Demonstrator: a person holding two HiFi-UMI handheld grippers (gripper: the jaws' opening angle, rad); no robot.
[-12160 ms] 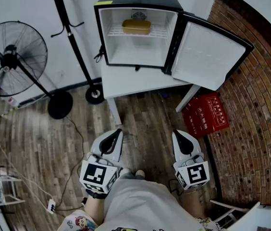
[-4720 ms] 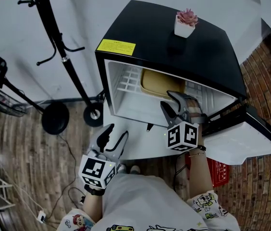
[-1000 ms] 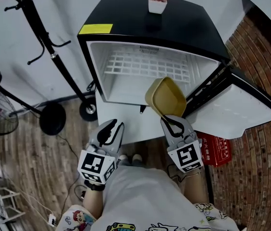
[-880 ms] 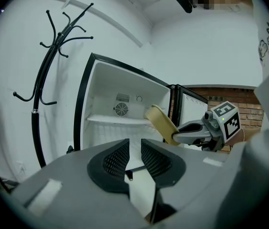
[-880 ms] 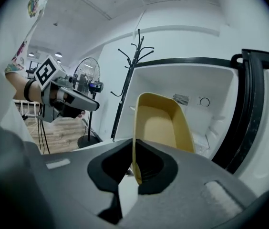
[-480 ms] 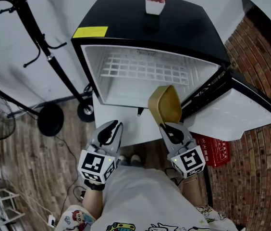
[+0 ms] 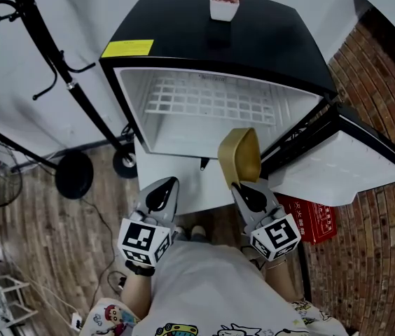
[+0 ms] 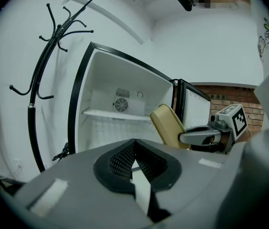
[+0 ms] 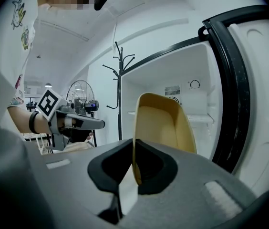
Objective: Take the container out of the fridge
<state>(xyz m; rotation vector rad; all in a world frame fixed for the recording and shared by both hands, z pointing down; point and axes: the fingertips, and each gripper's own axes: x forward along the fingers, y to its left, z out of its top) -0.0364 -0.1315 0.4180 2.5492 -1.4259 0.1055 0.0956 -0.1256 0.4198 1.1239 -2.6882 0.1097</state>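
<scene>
Now grips the tan container's (image 7: pixel 239 156) rim with the right gripper (image 7: pixel 244 187), centre frame, outside the open fridge (image 7: pixel 253 44); holds the left gripper (image 7: pixel 164 185) closed, empty, lower left.

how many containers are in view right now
1. The yellow container is clamped by its rim in the right gripper, outside the open fridge, whose wire shelf holds none.

A pink potted plant (image 7: pixel 224 1) is standing upright at top centre; a black coat stand (image 7: pixel 64 68) is rising at left from the wooden floor (image 7: pixel 36 243); a red box (image 7: pixel 316 219) is lying near the brick wall (image 7: pixel 386 103), just beside the white table (image 7: pixel 197 187)
</scene>
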